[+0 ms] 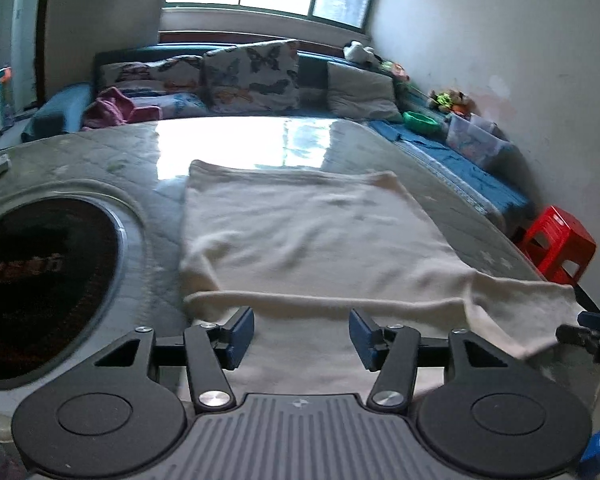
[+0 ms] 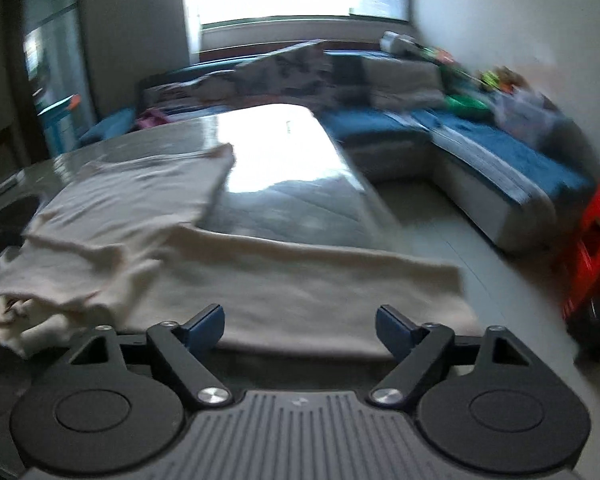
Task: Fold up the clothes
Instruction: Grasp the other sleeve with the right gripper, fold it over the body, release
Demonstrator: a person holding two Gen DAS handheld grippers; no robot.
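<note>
Right now I have both grippers over the near edge of the cream garment (image 1: 308,240), which lies spread on the glossy quilted desk (image 1: 112,160). My left gripper (image 1: 302,334) stands with its jaws wide apart and nothing between them, just above the folded near hem. My right gripper (image 2: 300,328) is likewise wide open and empty; its view is blurred, so I judge that hand is moving.

From the left wrist view the body of the garment runs toward 12 o'clock, and a sleeve-like flap trails off toward 3 o'clock, where the tip of the other gripper shows. In the right wrist view, rumpled layers bunch at 9 o'clock and a long panel stretches across toward 3 o'clock.

My judgement: a fold is partly made, and this is the pause between grasps. Whichever comes next, the jaws must close on a cloth edge, not on the desk covering.

Edges: the desk drops off close at 3 o'clock, toward the red stool (image 1: 556,240); a dark oval inset (image 1: 40,280) sits at 9 o'clock. Open desk lies beyond, toward 12 o'clock.
</note>
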